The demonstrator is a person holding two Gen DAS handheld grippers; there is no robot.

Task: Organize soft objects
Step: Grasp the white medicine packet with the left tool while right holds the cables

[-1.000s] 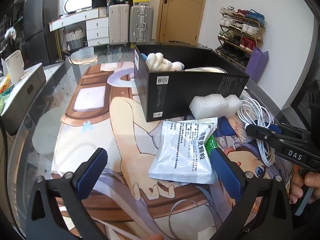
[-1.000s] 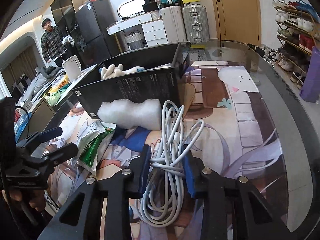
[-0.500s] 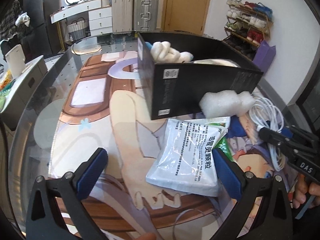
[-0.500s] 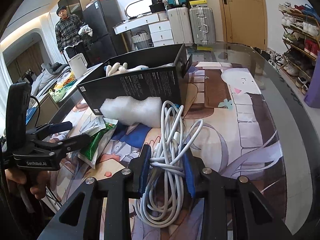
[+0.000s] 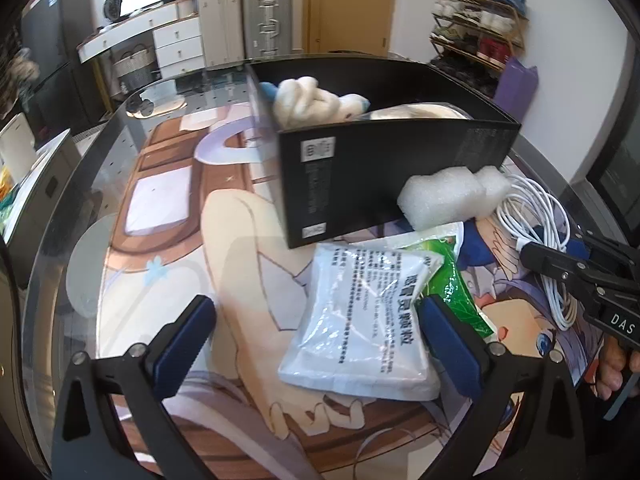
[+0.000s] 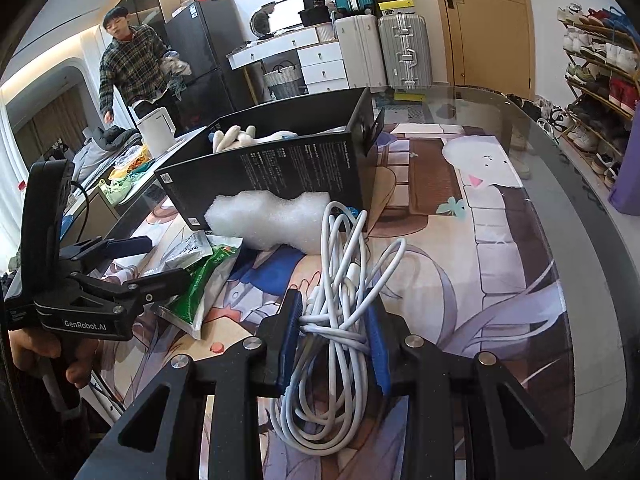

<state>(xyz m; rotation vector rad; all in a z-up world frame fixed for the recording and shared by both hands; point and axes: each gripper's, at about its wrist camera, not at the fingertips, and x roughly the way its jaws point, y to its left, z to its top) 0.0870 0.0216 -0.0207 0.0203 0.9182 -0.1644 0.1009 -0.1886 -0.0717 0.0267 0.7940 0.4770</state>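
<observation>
A black box (image 5: pixel 384 176) (image 6: pixel 288 168) stands on the printed mat and holds a white plush toy (image 5: pixel 316 100) (image 6: pixel 236 138). White foam (image 5: pixel 448 196) (image 6: pixel 272 216) leans against its front. A white medicine pouch (image 5: pixel 360 316) lies on a green packet (image 5: pixel 456 292) (image 6: pixel 204 280). My left gripper (image 5: pixel 316 336) (image 6: pixel 132 264) is open, its right pad at the pouch's edge. My right gripper (image 6: pixel 334 336) (image 5: pixel 560 264) is shut on a coiled white cable (image 6: pixel 344 280) (image 5: pixel 536 216).
The glass table's round rim (image 6: pixel 592 216) runs at the right. A person (image 6: pixel 132 68) stands at the back left by a fridge. Suitcases (image 6: pixel 404 52) and a shoe rack (image 6: pixel 600 80) line the far walls. A white kettle (image 6: pixel 158 128) stands beyond the box.
My left gripper has moved forward and right toward the pouch and the box. My right gripper has stayed shut on the cable. The person at the back has walked closer.
</observation>
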